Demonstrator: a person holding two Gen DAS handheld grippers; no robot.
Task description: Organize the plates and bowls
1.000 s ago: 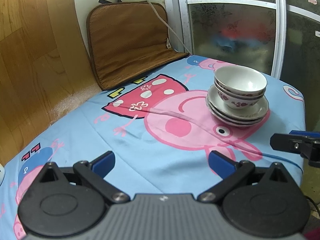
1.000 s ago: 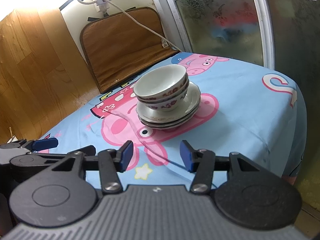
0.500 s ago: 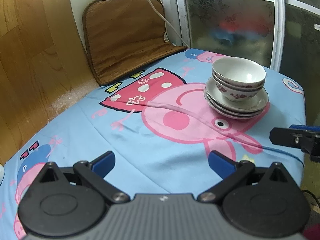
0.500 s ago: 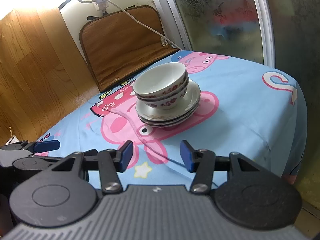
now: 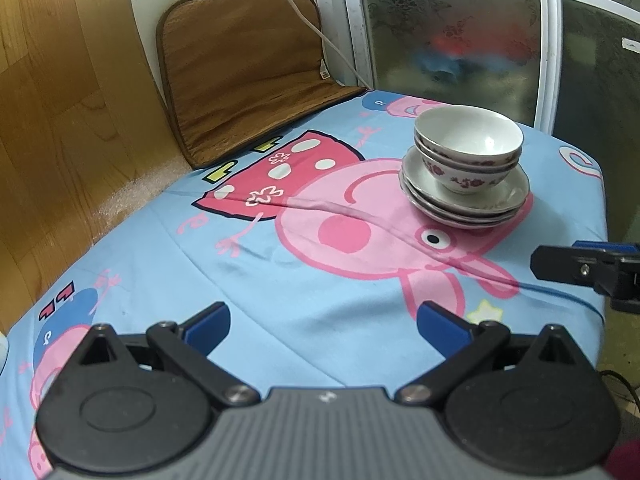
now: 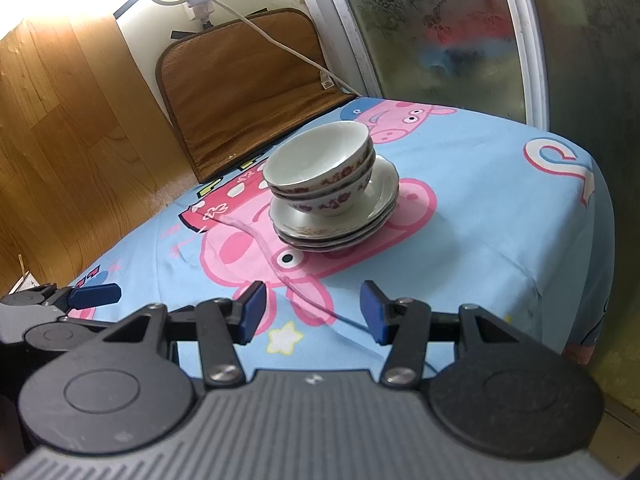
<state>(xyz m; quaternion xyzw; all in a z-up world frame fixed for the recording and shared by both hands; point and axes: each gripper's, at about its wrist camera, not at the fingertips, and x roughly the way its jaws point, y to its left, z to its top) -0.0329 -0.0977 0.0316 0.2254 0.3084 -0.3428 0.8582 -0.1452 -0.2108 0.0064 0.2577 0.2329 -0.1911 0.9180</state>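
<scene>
Both claws hover empty over the near edge of the blue cartoon-pig tablecloth (image 5: 248, 280); the left gripper (image 5: 322, 322) gapes wide, the right gripper (image 6: 310, 312) stands about half open; farther on, well apart from both, nested white floral bowls (image 6: 320, 168) sit atop stacked white plates (image 6: 340, 226); beyond, a brown padded mat (image 5: 244, 72) leans against the wall.

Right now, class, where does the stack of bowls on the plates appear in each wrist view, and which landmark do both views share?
Left wrist view: stack of bowls sits upper right, on the plates.
Right wrist view: the stack sits at centre, slightly above the middle.
Shared landmark: the brown cushion leaning against the back wall.
</scene>
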